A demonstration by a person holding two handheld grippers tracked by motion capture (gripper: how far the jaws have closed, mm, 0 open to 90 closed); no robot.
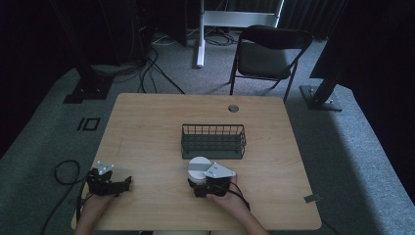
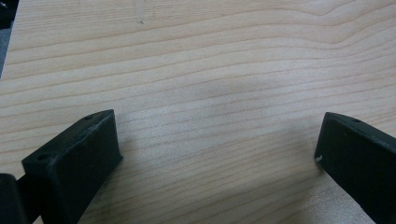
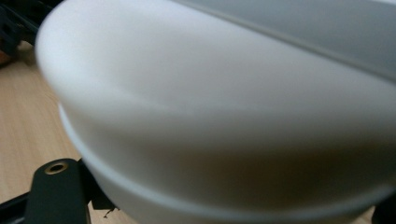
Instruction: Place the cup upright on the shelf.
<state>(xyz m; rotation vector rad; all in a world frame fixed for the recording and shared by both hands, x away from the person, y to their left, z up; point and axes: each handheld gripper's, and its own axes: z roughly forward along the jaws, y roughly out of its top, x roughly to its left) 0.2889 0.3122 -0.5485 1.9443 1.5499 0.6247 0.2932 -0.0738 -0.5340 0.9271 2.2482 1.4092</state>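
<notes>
Right gripper (image 1: 204,182) jaws clamped on round white lidded container (image 1: 197,169), 6 o'clock of dark wire basket (image 1: 213,141); left gripper (image 1: 117,185) jaws apart over wooden table (image 1: 147,127).

Lay on the tabletop (image 1: 147,127): wire basket (image 1: 213,141) at centre, round container (image 1: 197,169) just before it at the right hand-held gripper (image 1: 204,185), left hand-held gripper (image 1: 126,184) well apart leftward, folding chair (image 1: 268,53) standing behind.
</notes>
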